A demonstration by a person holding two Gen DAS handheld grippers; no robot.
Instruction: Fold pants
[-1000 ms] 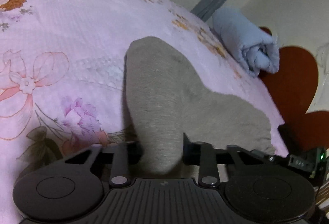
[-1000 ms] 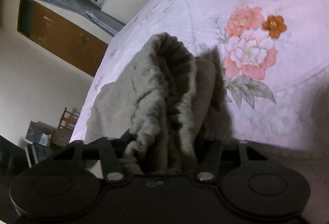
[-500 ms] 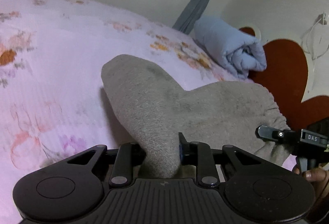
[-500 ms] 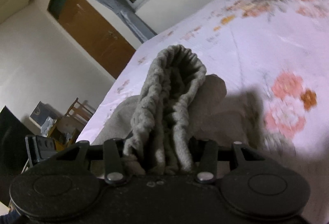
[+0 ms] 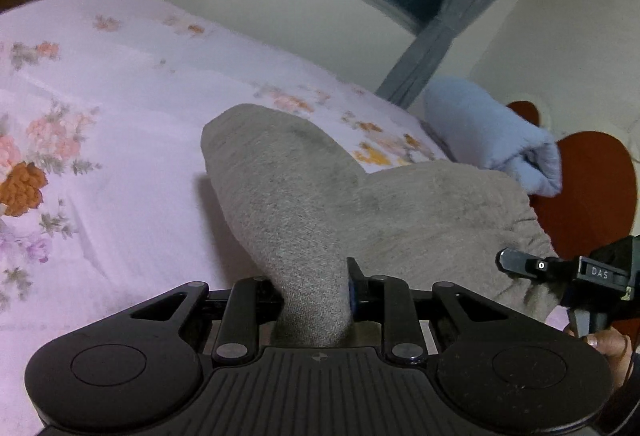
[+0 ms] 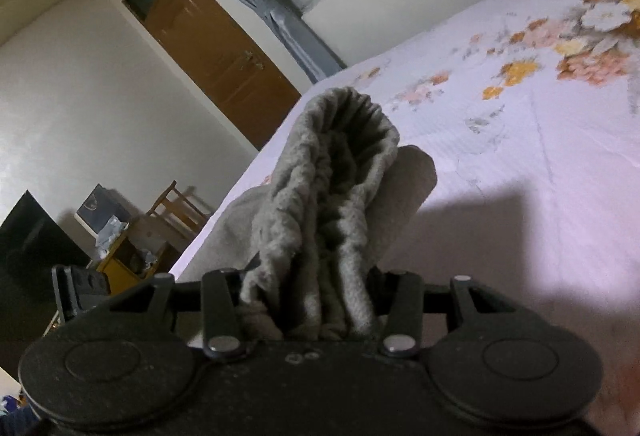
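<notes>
Left wrist view first: the left gripper [image 5: 316,292] is clamping down on a fold of the soft grey knitted pants [image 5: 288,196], the cloth bunching between its fingers at bottom centre and rising toward the middle of the frame. The rest of the garment is spreading out to the right, draping over the pink floral bedsheet [image 5: 120,196]. At the right edge, the right gripper [image 5: 520,263] is poking in, its black tip meeting the far edge of the grey cloth. Behind, in the upper right, a rolled pale-blue blanket [image 5: 492,136] is sitting near the red headboard [image 5: 588,188].

Now the right wrist view: the right gripper [image 6: 310,300] is pinching the gathered elastic waistband [image 6: 340,140] of the pants, ribbed folds standing up between its fingers in the centre of the frame. More grey cloth is trailing down to the lower left, over the bed's edge. The floral sheet is filling the right half; a brown wooden door [image 6: 208,44] is showing in the upper left.

Judging progress: both ends are lifted, nothing looks laid flat or squared yet, so the folding proper seems mostly ahead.
</notes>
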